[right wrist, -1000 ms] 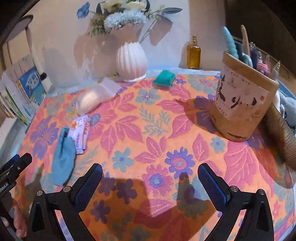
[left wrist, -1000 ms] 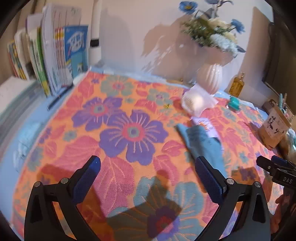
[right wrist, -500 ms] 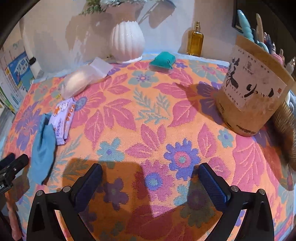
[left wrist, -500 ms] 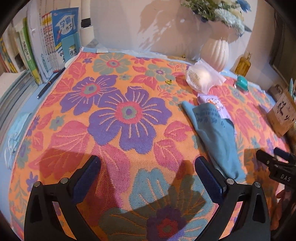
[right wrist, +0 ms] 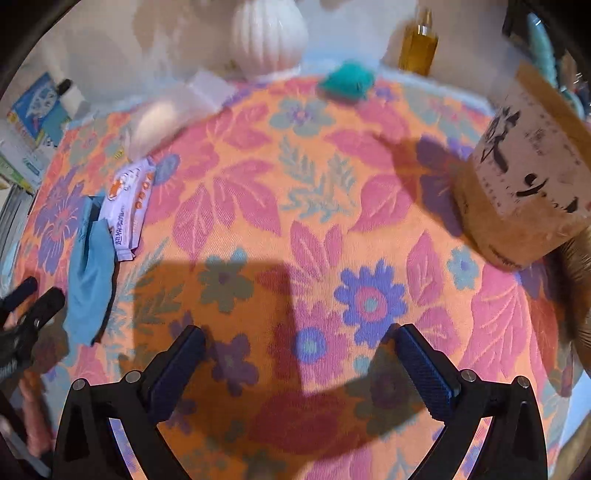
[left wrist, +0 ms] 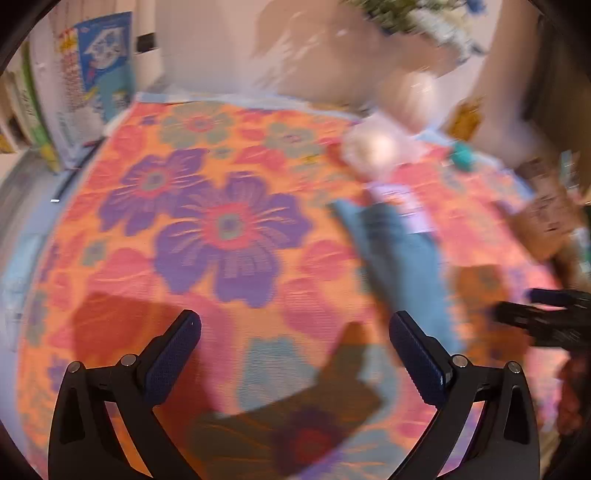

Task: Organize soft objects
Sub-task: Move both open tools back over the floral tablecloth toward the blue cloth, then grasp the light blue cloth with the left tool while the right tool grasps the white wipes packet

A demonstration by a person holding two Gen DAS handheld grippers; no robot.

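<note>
A folded blue cloth [left wrist: 399, 254] lies on the floral tablecloth [left wrist: 221, 229], right of my open, empty left gripper [left wrist: 294, 350]. It also shows at the left of the right wrist view [right wrist: 92, 280]. A lilac tissue pack [right wrist: 129, 206] lies against its far end, and shows blurred in the left wrist view [left wrist: 406, 206]. A clear bag with something white inside [right wrist: 166, 114] lies beyond, and a teal pouch [right wrist: 347, 83] sits at the back. My right gripper [right wrist: 300, 358] is open and empty above bare tablecloth [right wrist: 314, 229].
A white vase [right wrist: 267, 35] and an amber bottle [right wrist: 419, 46] stand at the back. A brown paper holder with tools [right wrist: 528, 184] stands at the right. Books [left wrist: 96, 74] stand at the left edge. The left wrist view is motion-blurred.
Both grippers have moved forward and lower over the table. The cloth and tissue pack sit larger and closer in both views. Nothing was picked up.
</note>
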